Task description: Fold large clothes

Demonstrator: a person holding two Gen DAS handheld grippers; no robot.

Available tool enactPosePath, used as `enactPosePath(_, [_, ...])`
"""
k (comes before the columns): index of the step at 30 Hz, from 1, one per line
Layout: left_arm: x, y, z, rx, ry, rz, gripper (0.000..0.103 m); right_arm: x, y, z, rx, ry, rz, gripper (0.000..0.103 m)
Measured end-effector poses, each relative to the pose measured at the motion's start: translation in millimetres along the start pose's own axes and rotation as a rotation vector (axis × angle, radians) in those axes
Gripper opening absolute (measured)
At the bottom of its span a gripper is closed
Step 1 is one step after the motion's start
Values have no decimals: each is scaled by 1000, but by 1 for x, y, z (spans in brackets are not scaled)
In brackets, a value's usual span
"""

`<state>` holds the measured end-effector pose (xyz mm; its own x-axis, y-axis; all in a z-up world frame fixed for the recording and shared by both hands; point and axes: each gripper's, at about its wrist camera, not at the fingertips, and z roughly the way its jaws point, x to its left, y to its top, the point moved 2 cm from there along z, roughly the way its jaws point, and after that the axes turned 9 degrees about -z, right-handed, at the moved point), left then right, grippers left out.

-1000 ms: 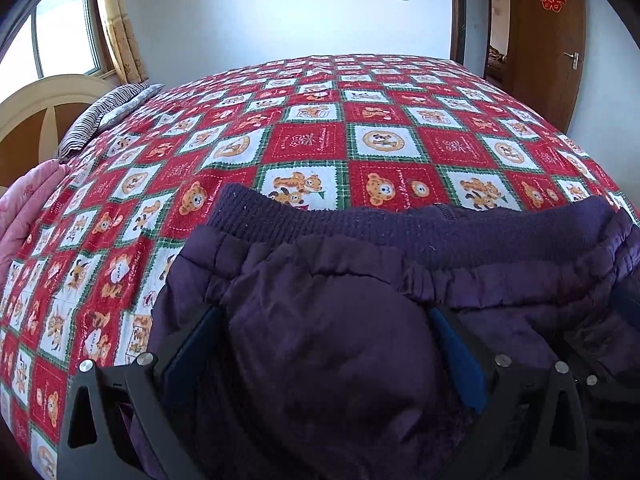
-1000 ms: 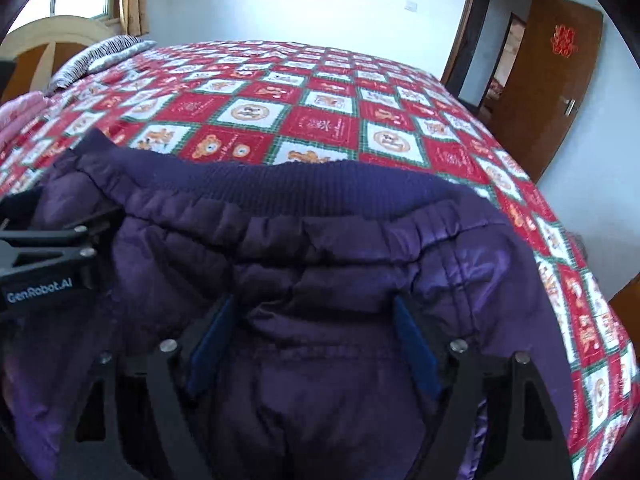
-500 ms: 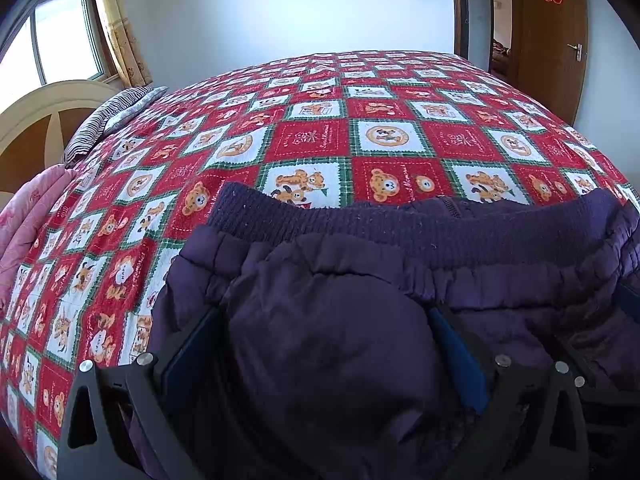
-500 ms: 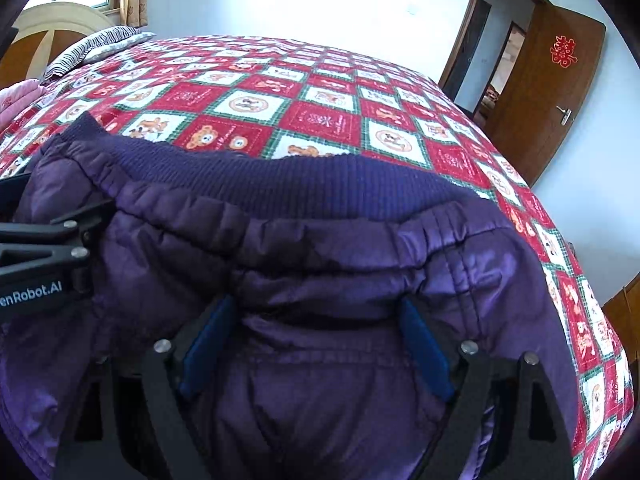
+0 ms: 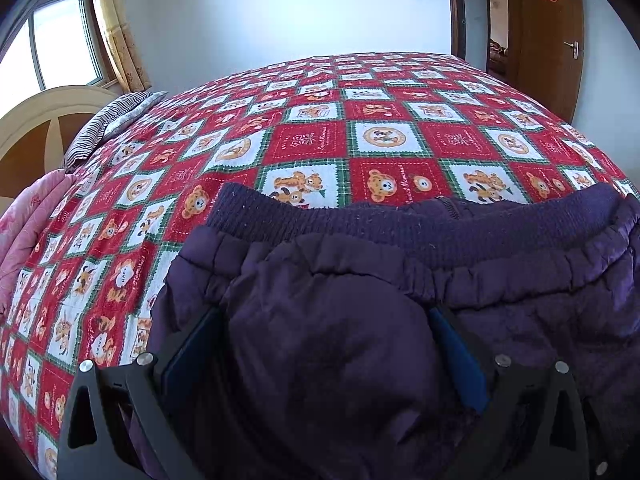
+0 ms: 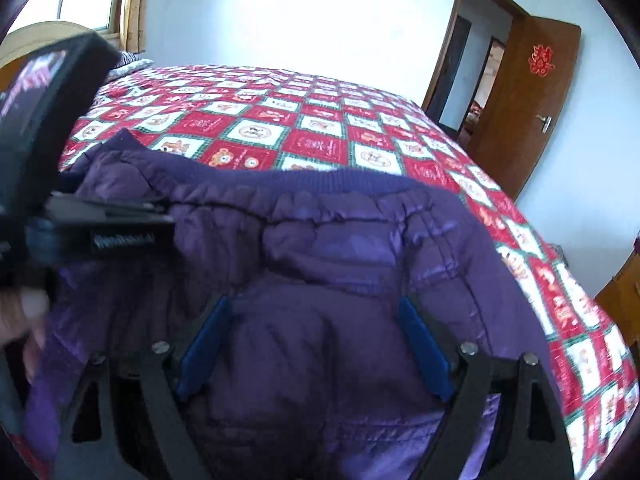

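Note:
A dark purple padded jacket [image 5: 400, 288] with a ribbed knit hem lies at the near side of the bed; it also shows in the right wrist view [image 6: 340, 248]. My left gripper [image 5: 324, 344] is shut on a thick bunch of the jacket's fabric, which bulges between its blue pads [image 5: 460, 356]. My right gripper [image 6: 316, 340] is shut on another bunch of the same jacket, further right. The left gripper's body [image 6: 80, 220] and the hand that holds it show at the left of the right wrist view.
The bed is covered by a red, green and white teddy-bear quilt [image 5: 360, 140]. A striped pillow [image 5: 108, 124] and a wooden headboard [image 5: 36, 120] are at the left. Pink bedding [image 5: 24, 232] lies at the left edge. A wooden door [image 6: 536, 92] stands open at the right.
Both grippers stay shut on the jacket. The right gripper has lifted and swung, so the left gripper now looms larger at its left. The jacket's hem has shifted slightly.

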<state>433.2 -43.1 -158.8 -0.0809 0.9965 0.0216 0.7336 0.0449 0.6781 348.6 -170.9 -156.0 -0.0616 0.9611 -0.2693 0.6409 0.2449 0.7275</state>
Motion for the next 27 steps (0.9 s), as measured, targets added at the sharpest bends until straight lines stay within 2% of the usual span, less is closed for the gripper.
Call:
enactPosePath(6, [2, 1, -3, 16, -14, -5, 102, 3, 2, 20, 14, -8, -18, 96])
enactPosePath(9, [13, -2, -20, 34, -72, -31, 102, 4, 2, 22, 13, -3, -21, 96])
enactPosePath(12, [32, -14, -54, -7, -104, -49, 102, 5, 1, 21, 10, -7, -22, 96])
enactPosePath(16, [70, -44, -104, -96, -46, -69, 102, 5, 0, 20, 7, -8, -20, 96])
enactPosePath(20, [122, -90, -126, -77, -15, -177, 102, 6, 0, 19, 1, -17, -23, 96])
enactPosePath(23, [146, -117, -132, -61, -75, -290, 102, 6, -1, 18, -1, -22, -25, 96])
enactPosePath(26, [148, -128, -130, -43, -103, -357, 102, 7, -1, 17, 1, -27, -27, 96])
enactPosePath(27, [148, -131, -127, -26, -132, -388, 102, 7, -1, 17, 1, -27, -27, 96])
